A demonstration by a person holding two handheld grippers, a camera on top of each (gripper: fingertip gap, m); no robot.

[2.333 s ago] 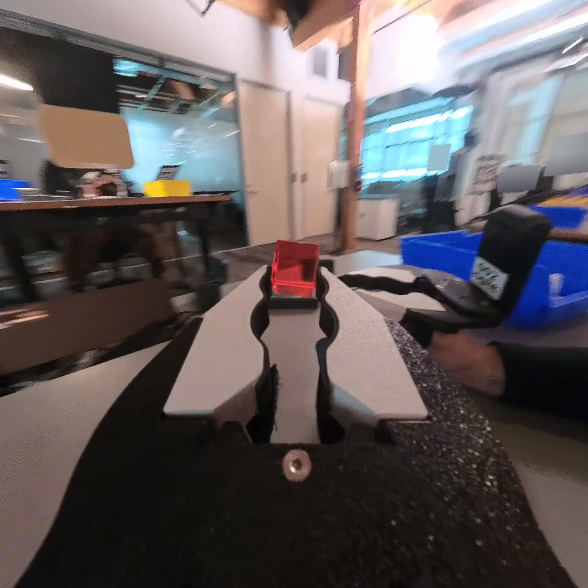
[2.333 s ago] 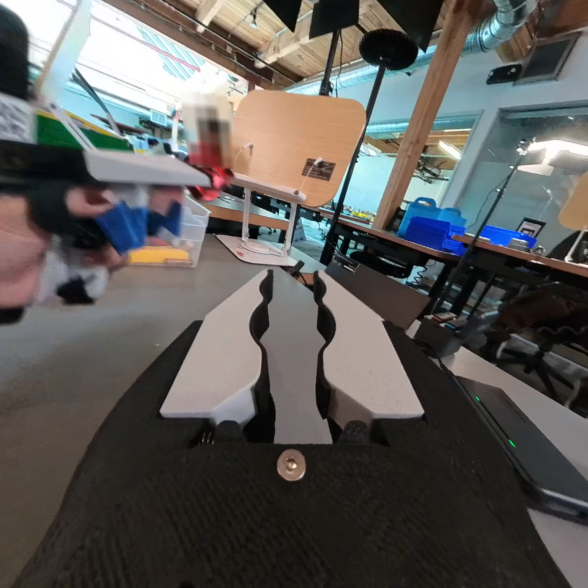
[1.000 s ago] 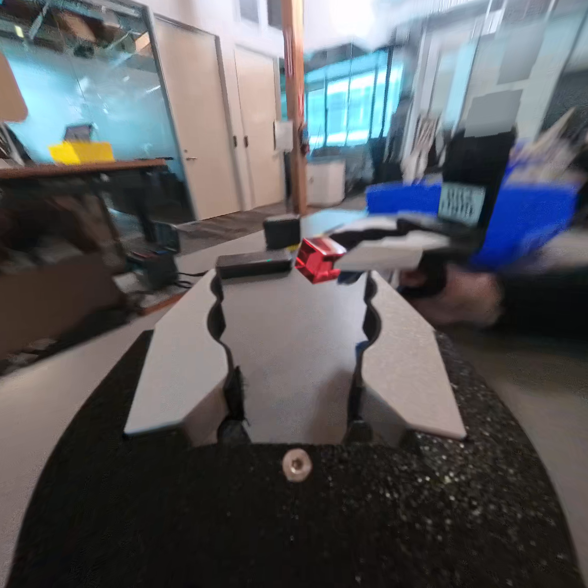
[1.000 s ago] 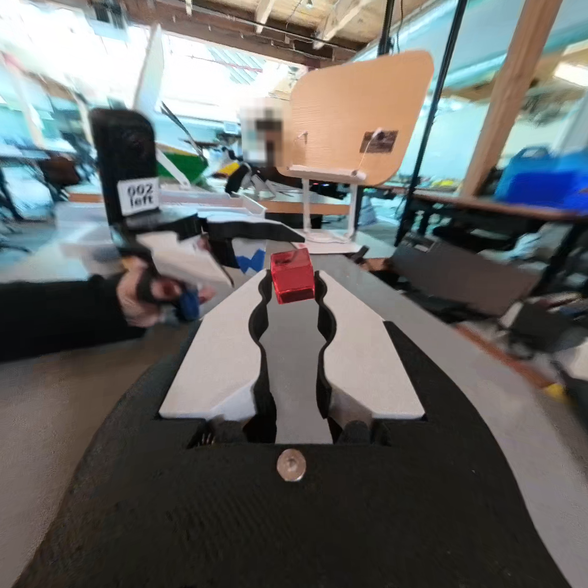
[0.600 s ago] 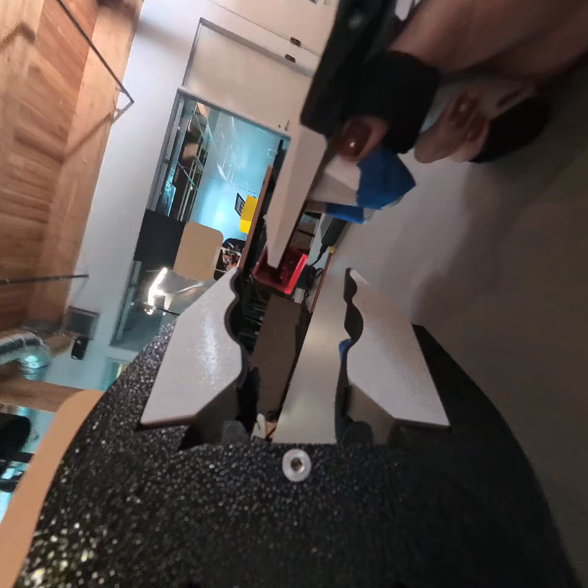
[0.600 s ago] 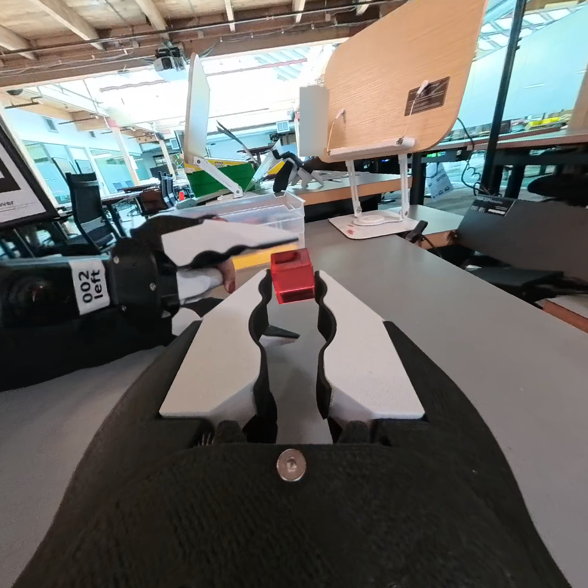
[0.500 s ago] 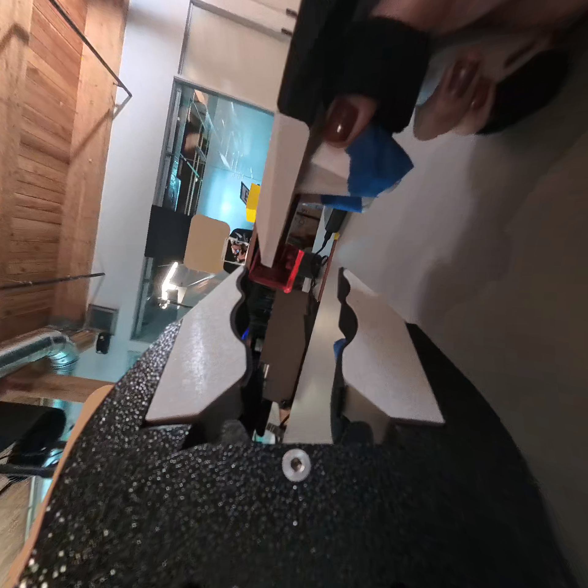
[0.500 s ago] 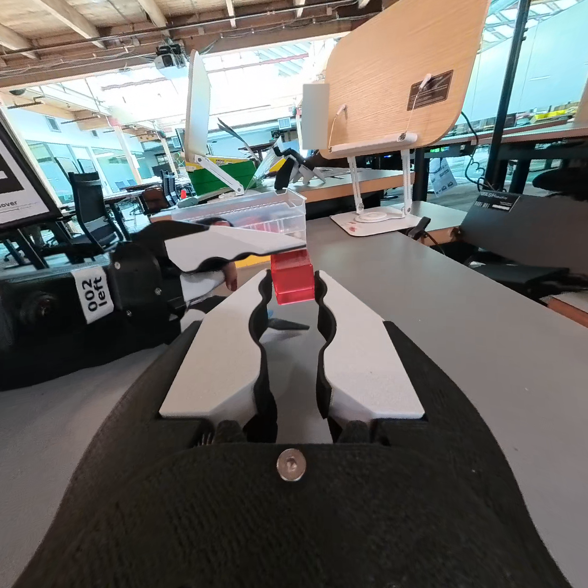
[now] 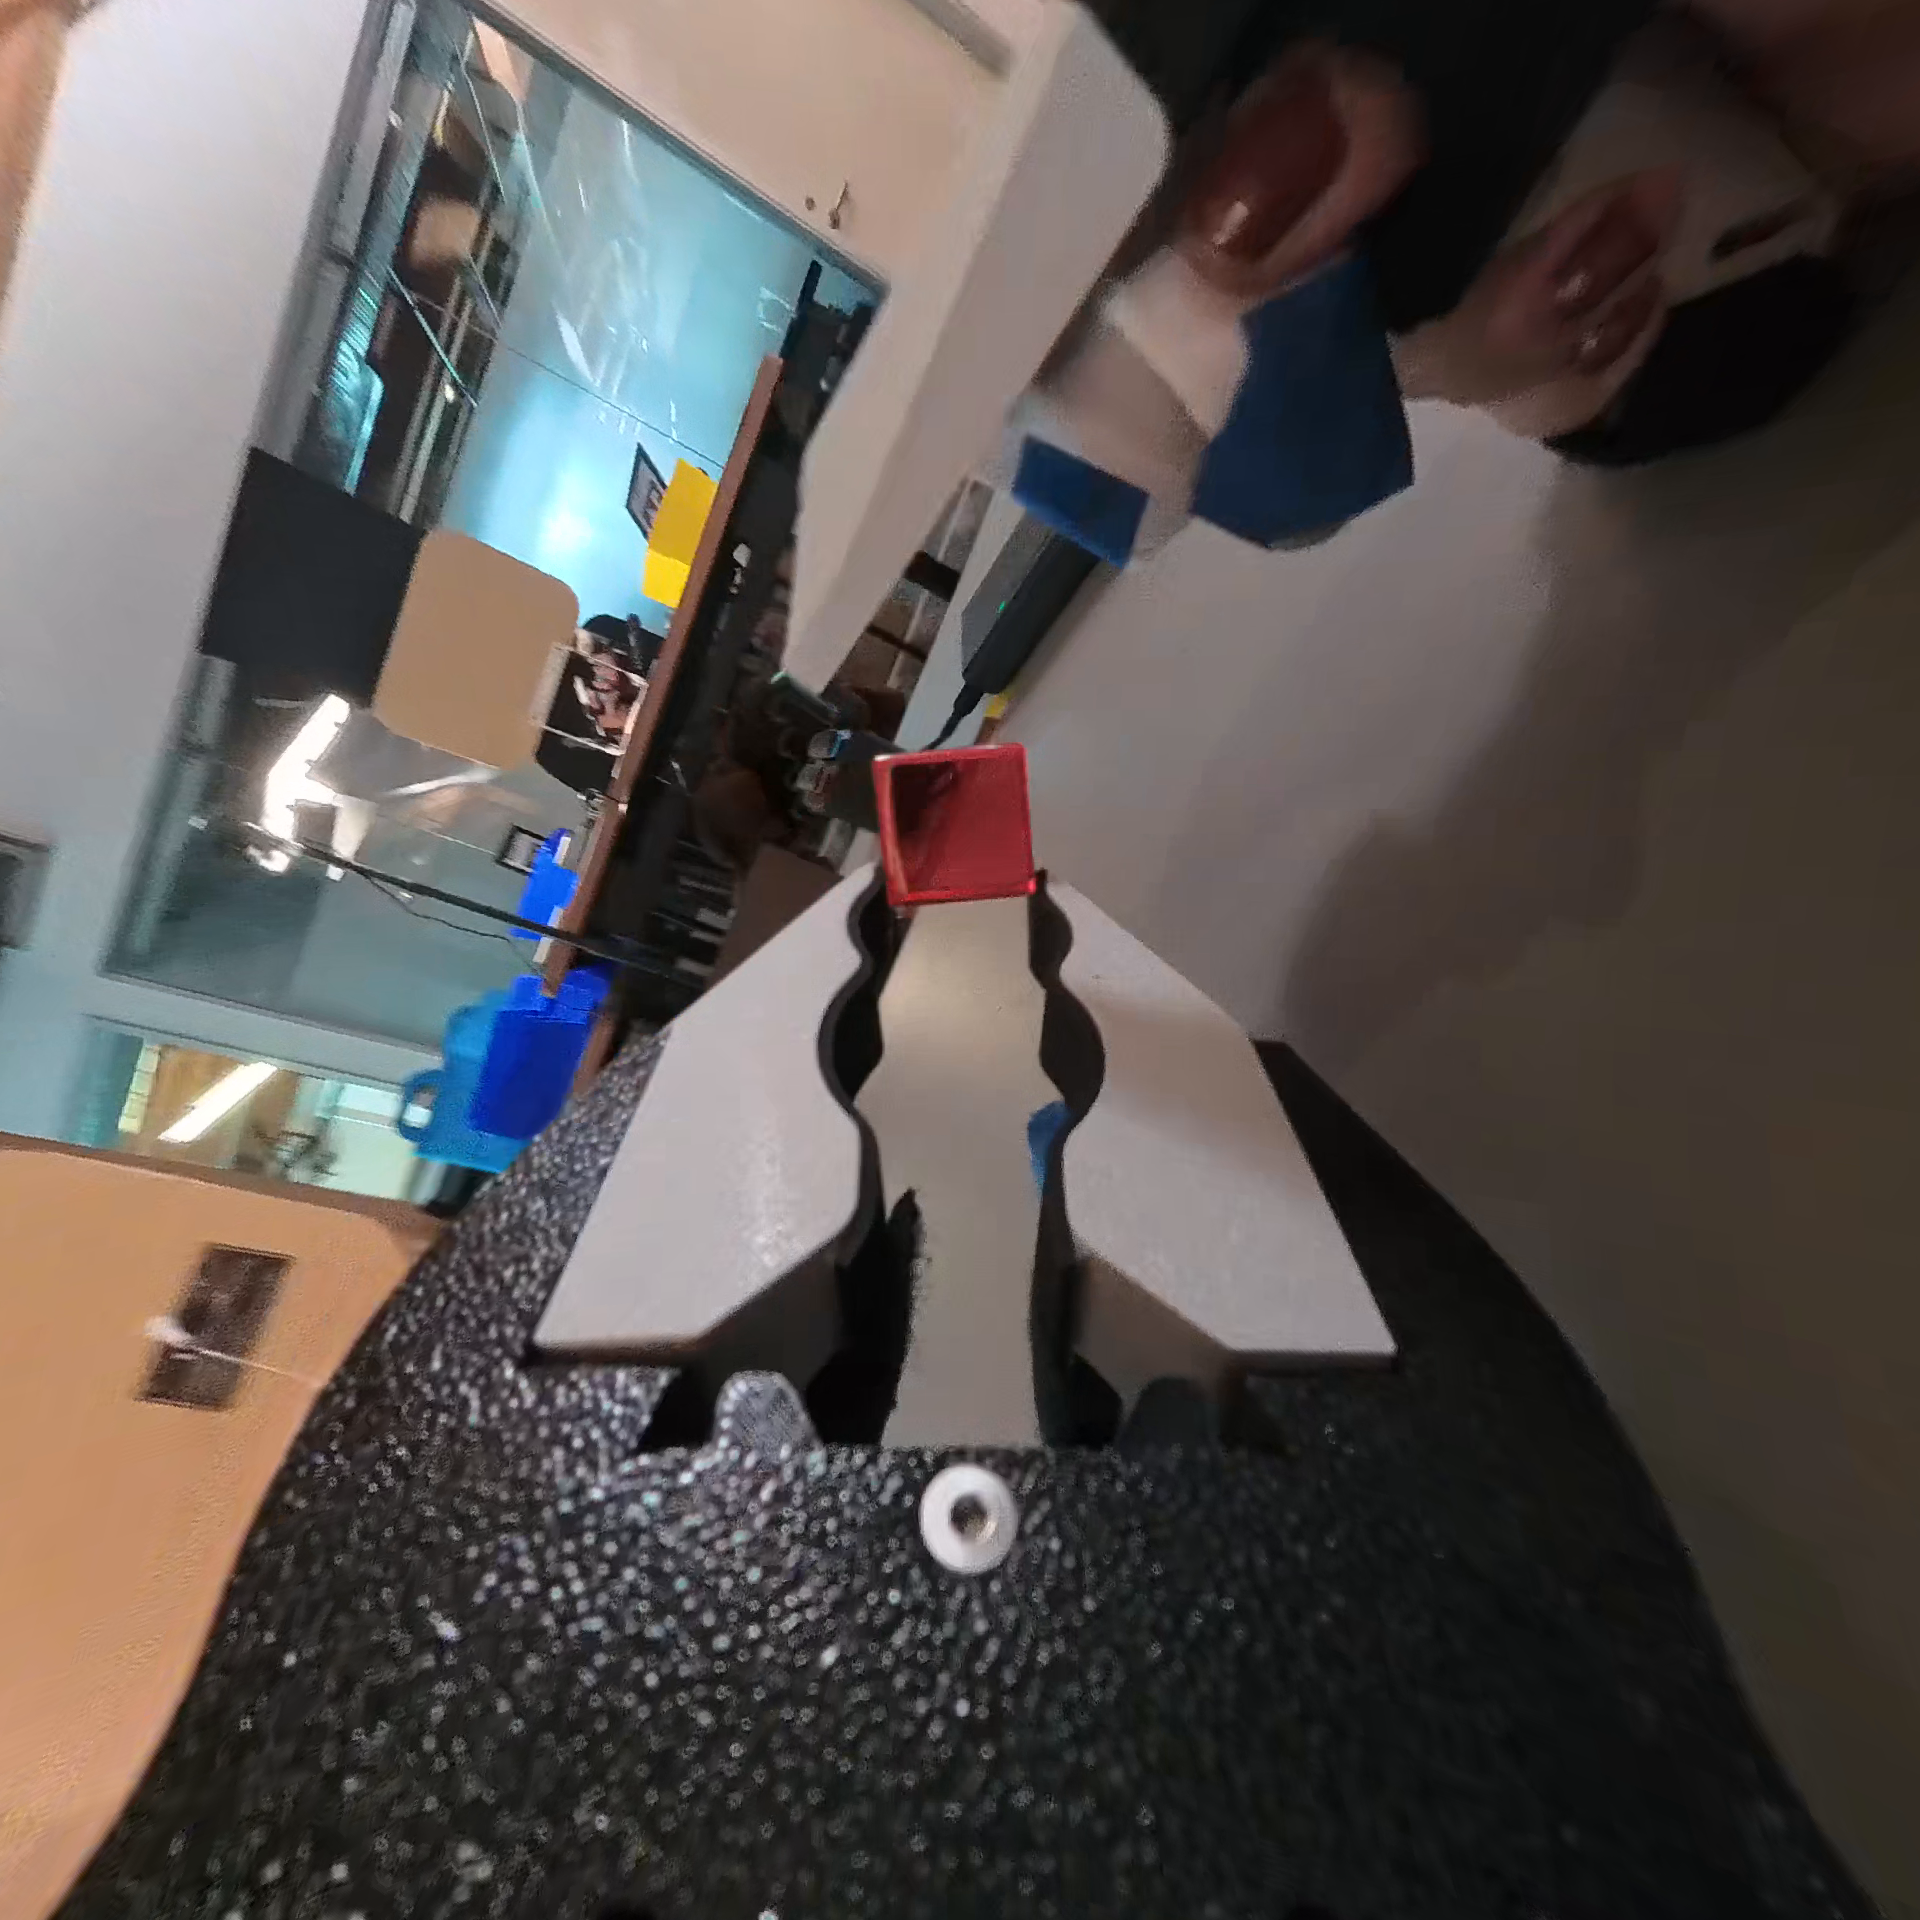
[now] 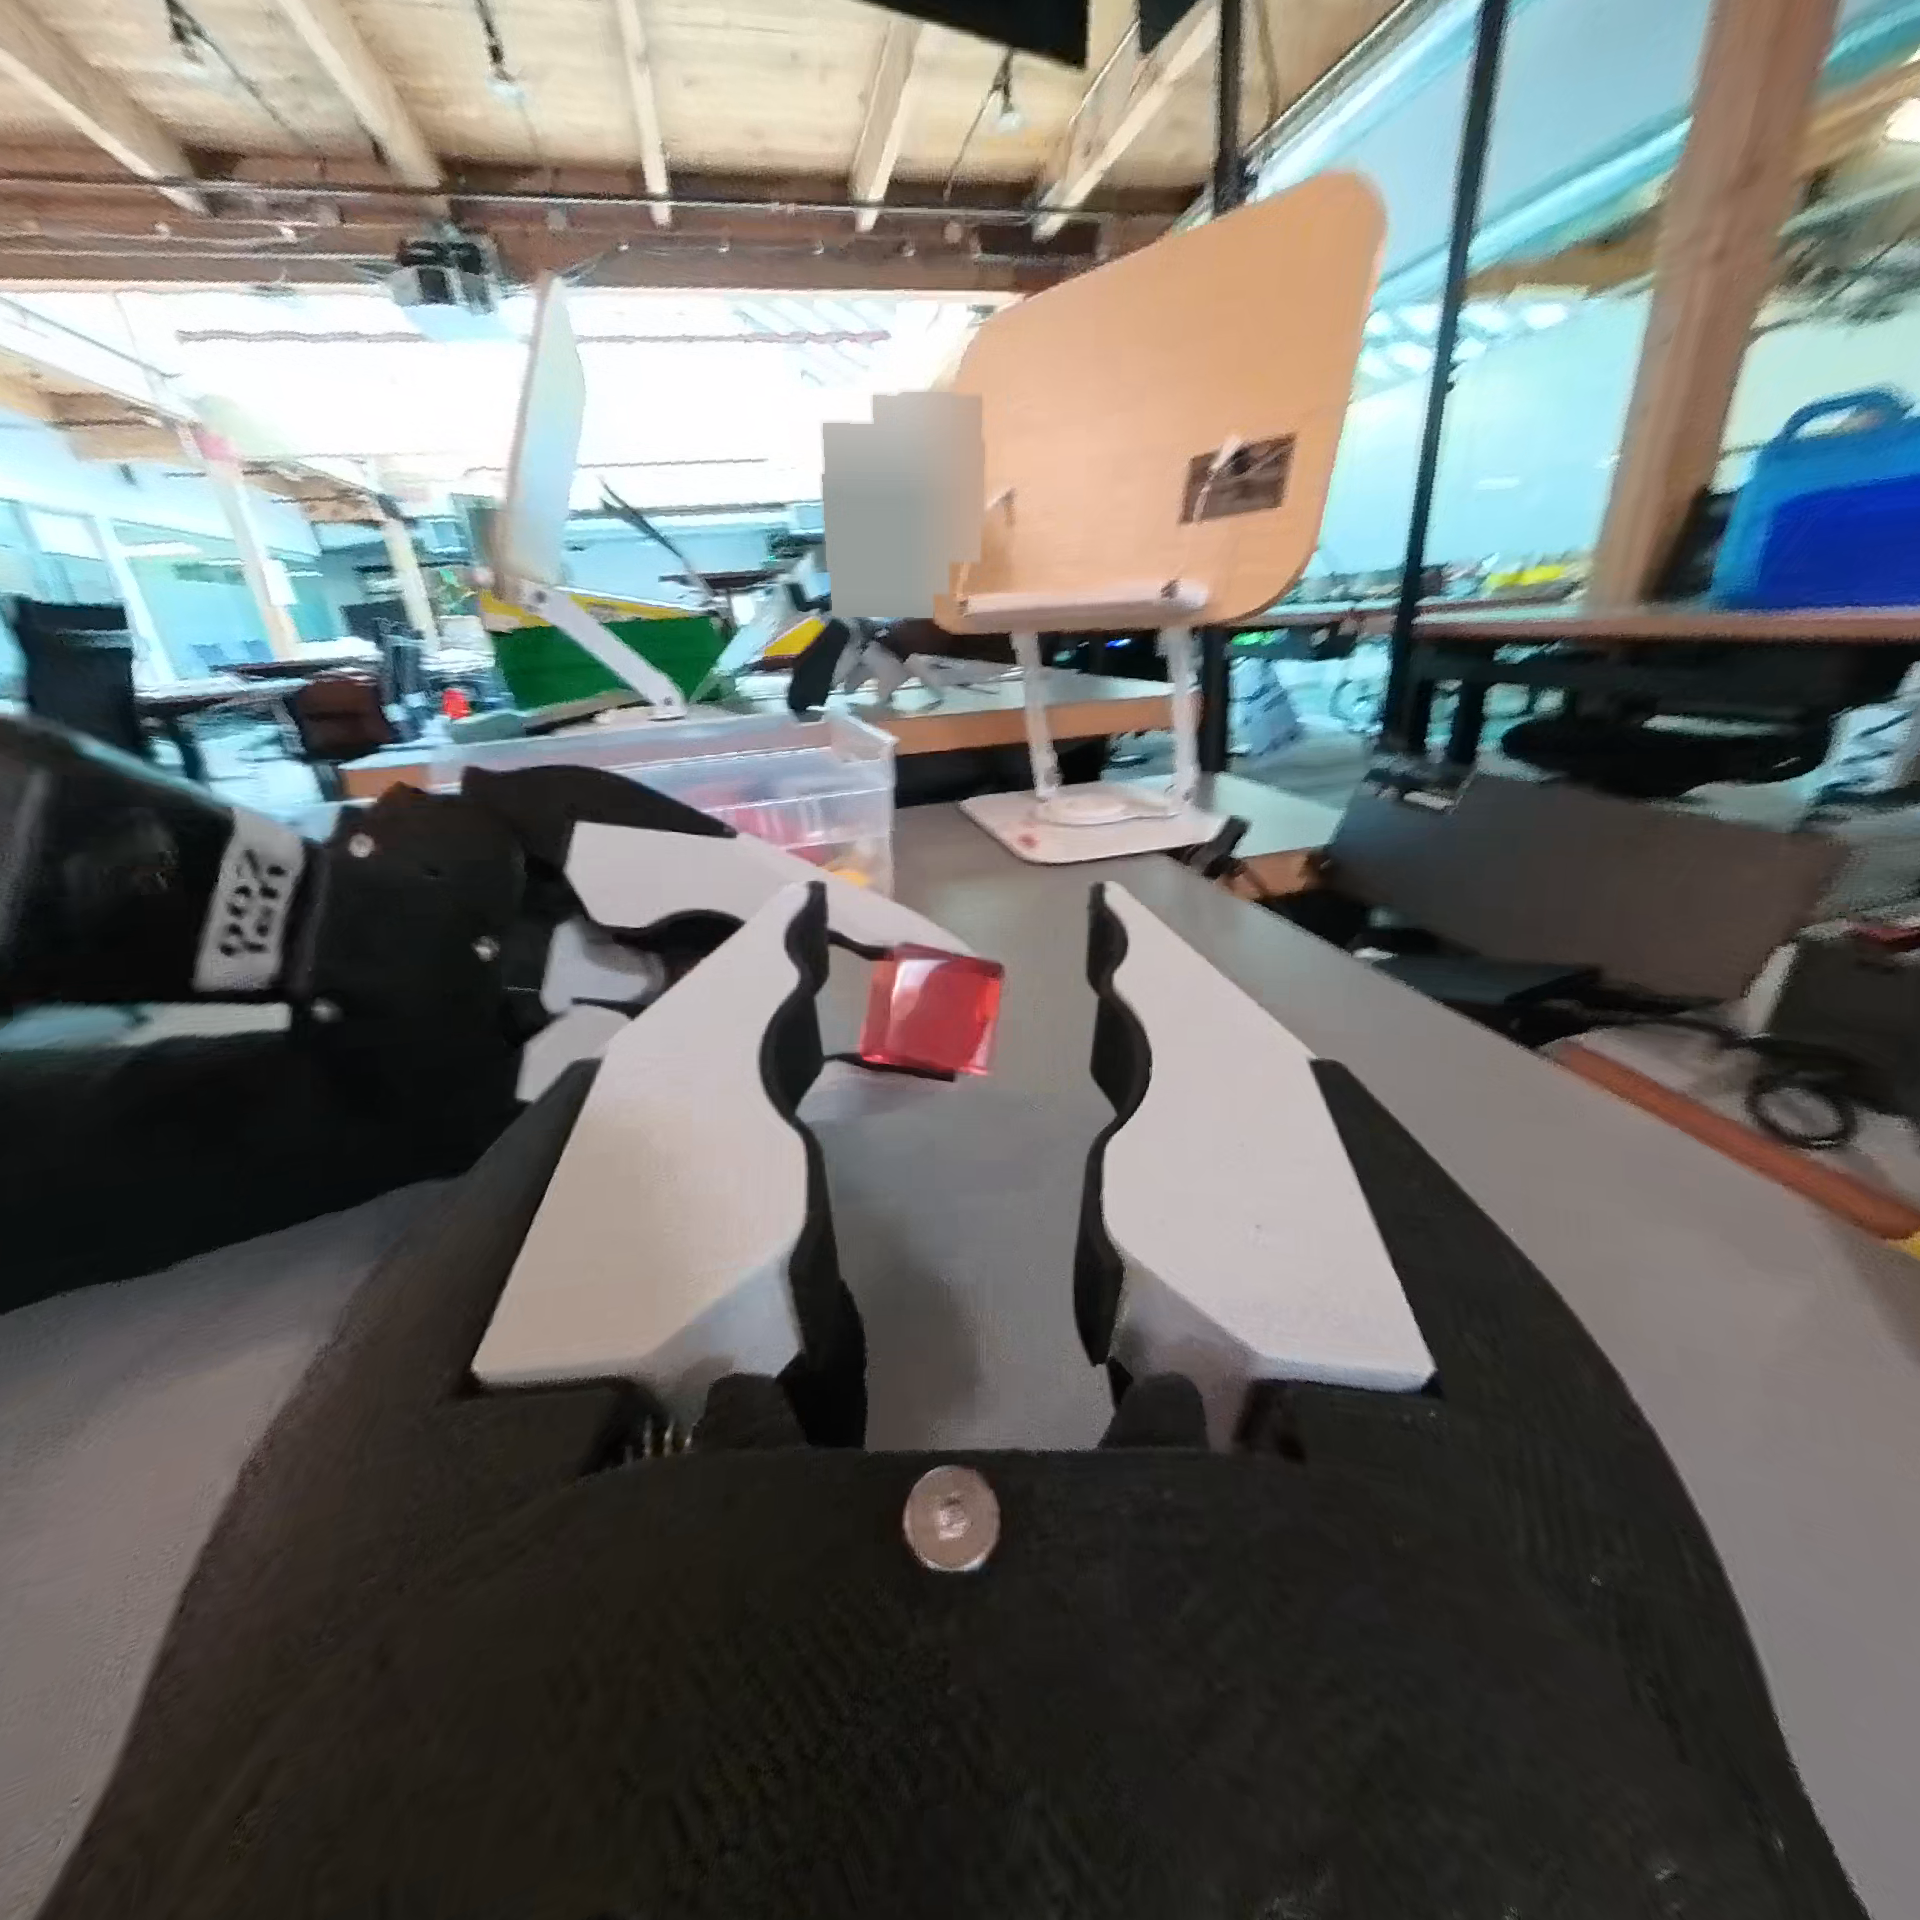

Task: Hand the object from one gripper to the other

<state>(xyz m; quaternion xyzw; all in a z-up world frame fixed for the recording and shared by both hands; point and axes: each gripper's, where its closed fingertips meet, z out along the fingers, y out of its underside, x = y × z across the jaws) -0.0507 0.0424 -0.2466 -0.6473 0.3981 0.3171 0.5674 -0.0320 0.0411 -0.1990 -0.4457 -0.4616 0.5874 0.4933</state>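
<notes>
A small red translucent cube [image 9: 951,826] sits clamped between the tips of my left gripper [image 9: 958,883], which is shut on it. The left wrist view is rolled sideways. In the right wrist view the cube [image 10: 930,1013] hangs above the grey table [image 10: 1455,1195], held by the left gripper [image 10: 847,1003] reaching in from the left. My right gripper [image 10: 951,904] is open wide, with its fingers on either side of the cube and not touching it. The hand holding the right gripper [image 9: 1278,197] shows blurred at the upper right of the left wrist view.
A clear plastic bin [image 10: 748,790] with coloured pieces stands behind the left gripper. A wooden board on a white stand [image 10: 1143,468] is at the back of the table. A dark device with a cable [image 9: 1023,613] lies on the table. Cables lie past the right edge [image 10: 1797,1101]. Across from one pair of fingers to the other is roughly 5 centimeters.
Half a second ago the right gripper held the cube with the open left gripper closing in around it. Now the left gripper is shut on the cube and the right gripper has opened.
</notes>
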